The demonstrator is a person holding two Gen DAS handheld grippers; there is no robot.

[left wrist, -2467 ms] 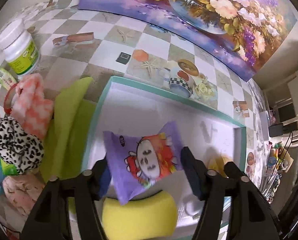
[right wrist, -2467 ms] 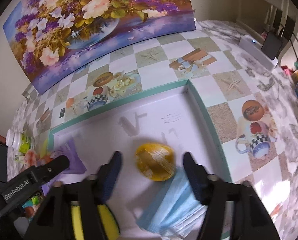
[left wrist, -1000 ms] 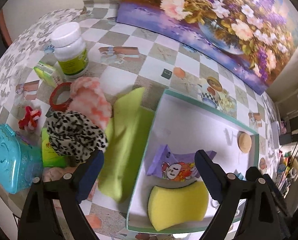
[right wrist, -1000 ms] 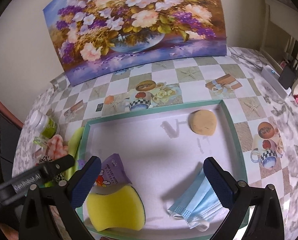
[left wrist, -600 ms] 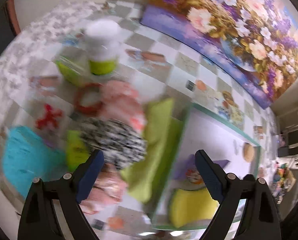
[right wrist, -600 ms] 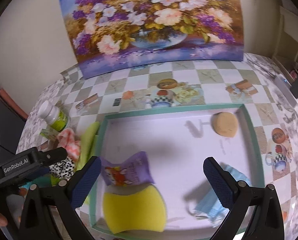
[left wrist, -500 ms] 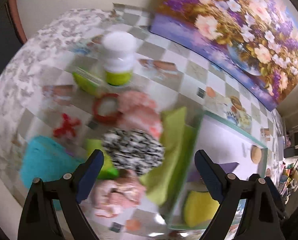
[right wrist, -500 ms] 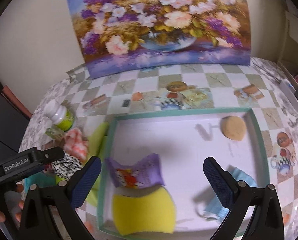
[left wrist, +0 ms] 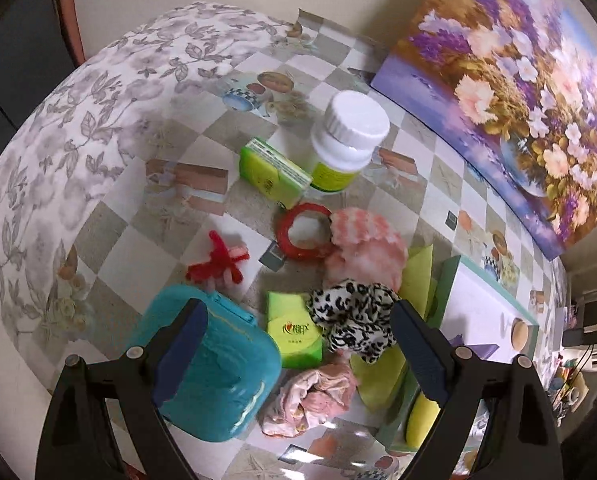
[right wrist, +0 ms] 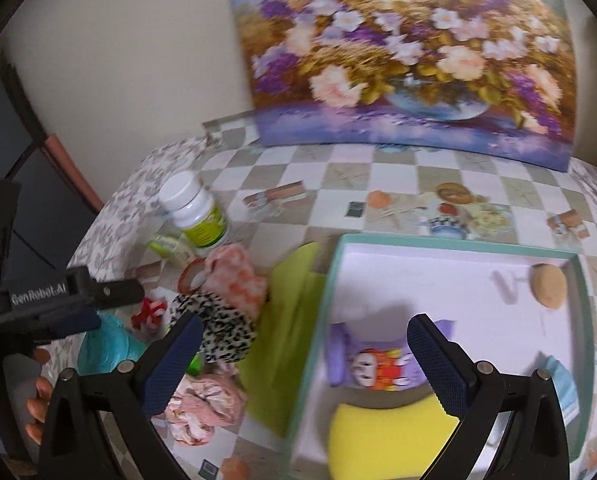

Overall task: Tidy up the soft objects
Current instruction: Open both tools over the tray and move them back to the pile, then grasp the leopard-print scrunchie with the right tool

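At the far left we see the teal case (left wrist: pixel 214 368) on the checkered table (left wrist: pixel 170 216), with the left gripper (left wrist: pixel 298 354) above it and the pile beside it, jaws wide and holding nothing; right of the case lie a green packet (left wrist: pixel 294 330), a leopard-print scrunchie (left wrist: pixel 354 316) and, nearer us, a crumpled pink cloth (left wrist: pixel 314 400); farther off sit a red ring (left wrist: pixel 304 232) touching a pink-and-white fluffy piece (left wrist: pixel 364 248), a green box (left wrist: pixel 274 172) and a white-capped bottle (left wrist: pixel 346 144); a green cloth (right wrist: pixel 290 328) lies against the left wall of the teal-rimmed tray (right wrist: pixel 450 246). The right gripper (right wrist: pixel 302 364) hangs over that wall, jaws wide and empty; inside the tray we find a purple pouch (right wrist: pixel 378 364), a yellow sponge (right wrist: pixel 390 436), a tan puff (right wrist: pixel 548 280) and, at the right, a blue mask (right wrist: pixel 564 384).
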